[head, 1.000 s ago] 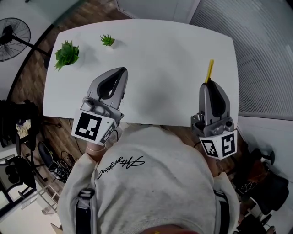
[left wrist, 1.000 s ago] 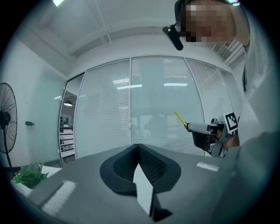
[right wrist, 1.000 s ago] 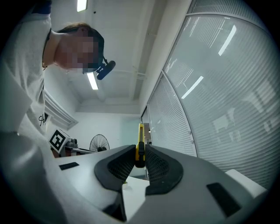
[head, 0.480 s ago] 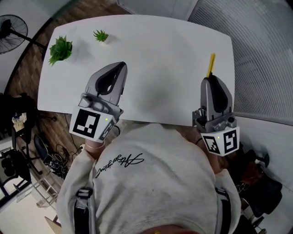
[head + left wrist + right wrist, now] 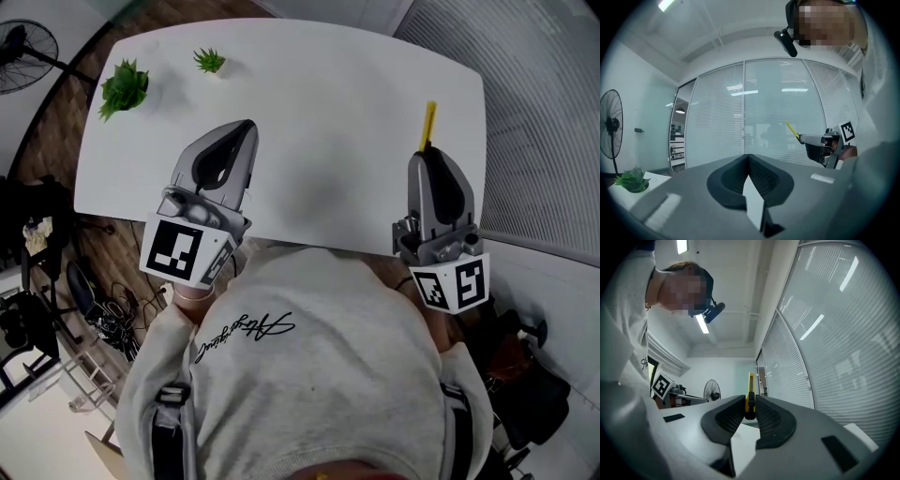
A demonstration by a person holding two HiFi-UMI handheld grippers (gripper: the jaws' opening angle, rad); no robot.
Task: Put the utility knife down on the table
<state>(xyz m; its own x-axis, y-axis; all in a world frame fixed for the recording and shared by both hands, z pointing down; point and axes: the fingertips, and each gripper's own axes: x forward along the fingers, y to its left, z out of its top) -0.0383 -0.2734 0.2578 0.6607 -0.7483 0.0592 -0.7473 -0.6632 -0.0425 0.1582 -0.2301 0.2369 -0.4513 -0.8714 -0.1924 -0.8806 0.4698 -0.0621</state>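
The right gripper (image 5: 750, 404) was clamped on the utility knife (image 5: 428, 125), its yellow body projecting over the worktop (image 5: 328, 94), ready for set-down. The left gripper (image 5: 748, 157) was closed, empty and clear of it.

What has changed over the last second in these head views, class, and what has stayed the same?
Hardly anything. The right gripper remains shut on the yellow utility knife, above the white table. Nothing was released or picked up. The left gripper stays shut and empty. The larger plant and the smaller plant have not moved on the table. Only the camera's framing shifted.
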